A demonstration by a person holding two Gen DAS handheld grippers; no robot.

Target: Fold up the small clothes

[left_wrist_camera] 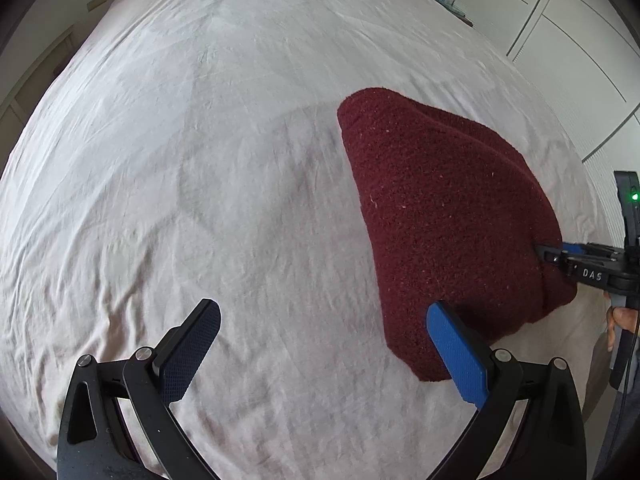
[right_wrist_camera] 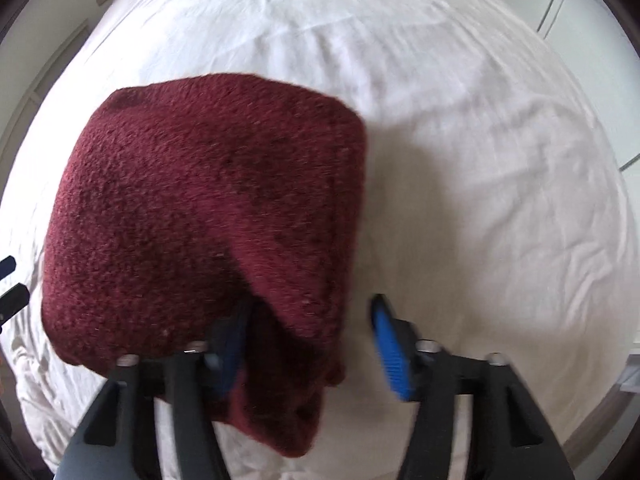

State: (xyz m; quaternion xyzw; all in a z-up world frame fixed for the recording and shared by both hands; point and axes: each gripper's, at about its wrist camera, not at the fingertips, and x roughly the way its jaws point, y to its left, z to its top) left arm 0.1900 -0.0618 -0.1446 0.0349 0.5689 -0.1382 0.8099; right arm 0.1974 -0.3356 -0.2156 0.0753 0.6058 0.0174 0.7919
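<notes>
A dark red fleece garment (left_wrist_camera: 448, 216) lies folded on the white bedsheet (left_wrist_camera: 200, 140), right of centre in the left wrist view, its long axis running from upper left to lower right. The left gripper (left_wrist_camera: 324, 344) is spread wide over bare sheet. The right gripper (right_wrist_camera: 308, 336) is spread too, the garment's near edge draped between its fingers.

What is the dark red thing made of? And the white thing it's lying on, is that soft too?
The dark red garment looks like fleece or a fuzzy knit: its surface is nubbly and matte, with tiny specks of lint, and it bends in thick, soft folds. The white sheet looks like thin woven cotton or something similar: smooth, matte and covered in fine creases. Both seem soft.
</notes>
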